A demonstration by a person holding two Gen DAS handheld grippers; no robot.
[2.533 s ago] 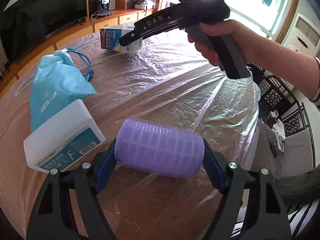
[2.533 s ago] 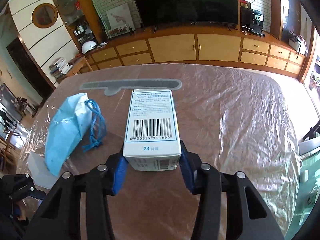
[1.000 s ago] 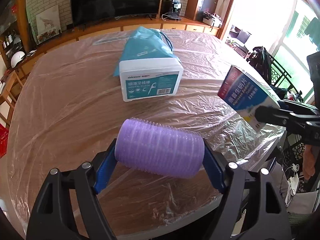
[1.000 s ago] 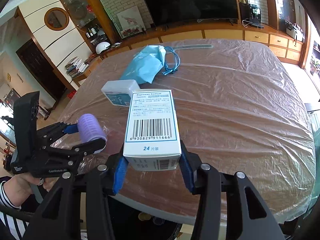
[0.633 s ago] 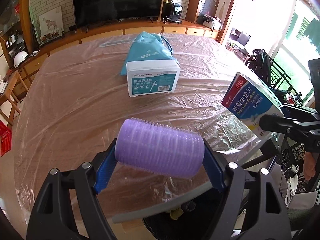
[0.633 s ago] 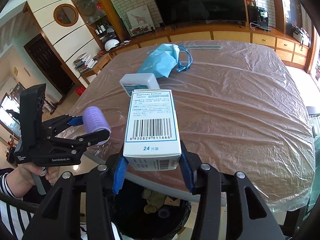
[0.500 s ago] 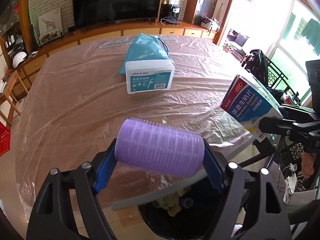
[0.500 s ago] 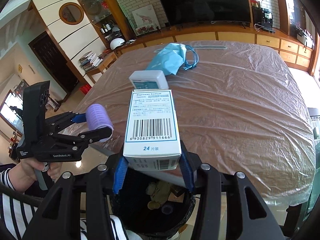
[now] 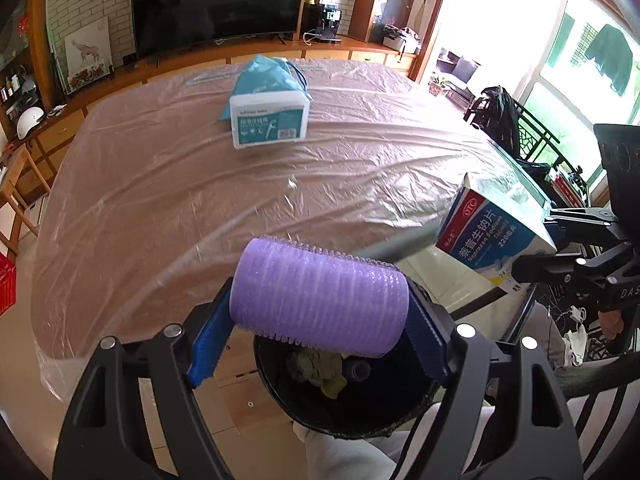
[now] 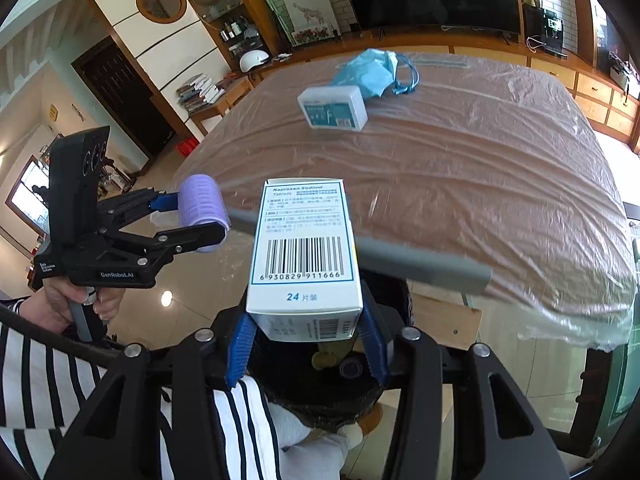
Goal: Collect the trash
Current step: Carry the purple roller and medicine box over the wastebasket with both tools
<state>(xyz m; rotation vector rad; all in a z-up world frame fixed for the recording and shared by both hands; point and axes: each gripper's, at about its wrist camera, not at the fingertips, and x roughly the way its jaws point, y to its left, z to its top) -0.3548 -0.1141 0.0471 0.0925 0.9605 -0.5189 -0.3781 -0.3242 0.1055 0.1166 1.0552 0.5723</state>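
My left gripper (image 9: 320, 340) is shut on a purple hair roller (image 9: 320, 292) and holds it above a black trash bin (image 9: 360, 412) beside the table's near edge. My right gripper (image 10: 306, 344) is shut on a white and blue medicine box (image 10: 306, 256), also above the bin (image 10: 320, 392). The box (image 9: 492, 236) shows at the right in the left wrist view. The roller (image 10: 202, 212) and left gripper (image 10: 188, 220) show at the left in the right wrist view. A white floss box (image 9: 270, 124) and a blue pouch (image 9: 266, 78) lie on the table.
The table (image 9: 160, 184) is covered in clear plastic film. The bin holds some trash. A TV and wooden cabinets stand behind the table. A dark chair (image 9: 504, 120) stands at the right. My striped sleeve (image 10: 48, 384) is at lower left.
Both grippers pulled back from over the table to past its near edge. The trash bin has come into view below the roller and the medicine box.
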